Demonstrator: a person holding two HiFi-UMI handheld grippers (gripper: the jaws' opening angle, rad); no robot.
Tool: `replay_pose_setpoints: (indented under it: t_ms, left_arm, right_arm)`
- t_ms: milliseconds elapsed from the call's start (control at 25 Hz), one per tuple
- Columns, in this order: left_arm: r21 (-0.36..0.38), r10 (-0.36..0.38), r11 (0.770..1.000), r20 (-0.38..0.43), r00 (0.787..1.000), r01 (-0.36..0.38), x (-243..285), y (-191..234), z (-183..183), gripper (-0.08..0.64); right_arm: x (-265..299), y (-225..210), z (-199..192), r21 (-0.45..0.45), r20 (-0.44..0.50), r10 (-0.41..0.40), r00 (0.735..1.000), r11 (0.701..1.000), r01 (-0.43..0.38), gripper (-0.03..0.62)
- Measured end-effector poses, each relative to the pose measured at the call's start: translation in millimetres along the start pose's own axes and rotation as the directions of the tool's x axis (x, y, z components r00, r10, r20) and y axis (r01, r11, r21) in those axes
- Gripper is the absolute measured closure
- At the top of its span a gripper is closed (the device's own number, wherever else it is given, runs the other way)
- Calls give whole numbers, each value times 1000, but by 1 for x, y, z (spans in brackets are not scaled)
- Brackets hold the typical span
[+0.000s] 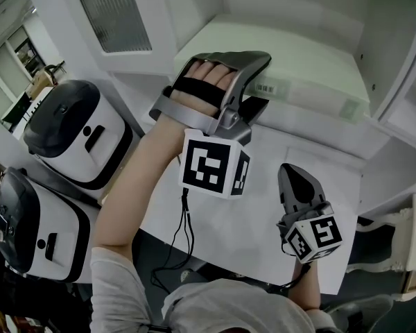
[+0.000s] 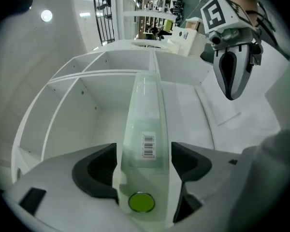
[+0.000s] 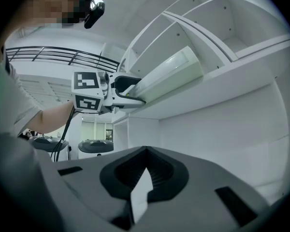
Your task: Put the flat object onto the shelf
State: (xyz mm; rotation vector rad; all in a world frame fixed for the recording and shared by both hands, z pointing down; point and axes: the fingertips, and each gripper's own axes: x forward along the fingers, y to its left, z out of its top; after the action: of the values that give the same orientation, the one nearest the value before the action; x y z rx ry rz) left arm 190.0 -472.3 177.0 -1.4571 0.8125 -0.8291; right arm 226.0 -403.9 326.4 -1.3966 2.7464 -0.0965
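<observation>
The flat object point(image 1: 291, 54) is a pale green, slim box with a barcode label, lying on the white shelf point(image 1: 194, 50) board. In the left gripper view the flat object point(image 2: 146, 115) runs lengthwise into a shelf point(image 2: 87, 110) compartment. My left gripper point(image 1: 263, 83) is at its near end, its jaws to either side of the box with a thin gap at each pad point(image 2: 99, 170), so the left gripper point(image 2: 144, 153) is open. My right gripper point(image 1: 295, 179) hangs lower over the table, shut and empty. The right gripper view shows the right gripper point(image 3: 144, 153) below the shelf point(image 3: 222, 86) and the flat object point(image 3: 169, 74).
Two white and black machines point(image 1: 76, 134) point(image 1: 28, 227) stand at the left. A white table point(image 1: 263, 214) lies under the shelf, with a sheet of paper point(image 2: 227, 112) on it. Upright dividers split the shelf into several compartments.
</observation>
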Motion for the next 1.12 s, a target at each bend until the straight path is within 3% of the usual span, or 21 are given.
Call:
replay_pose_setpoints:
  t_ms: [120, 200, 880, 1120]
  left_arm:
    - [-9, 17, 1000, -8, 1000, -17, -8, 2, -4, 207]
    - [-16, 12, 1000, -14, 1000, -12, -9, 1, -5, 258]
    - [-54, -24, 998, -75, 997, 20, 20, 0, -18, 262]
    - [-173, 20, 985, -26, 999, -24, 5, 1, -12, 262]
  right_arm:
    - [3, 2, -1, 0, 0, 12, 1000, 1000, -12, 587]
    - [3, 4, 0, -2, 2, 18, 1000, 1000, -18, 587]
    - [-10, -11, 1, 5, 6, -19, 1000, 1000, 18, 586]
    - [-12, -4, 1, 4, 6, -9, 1000, 1000, 9, 586]
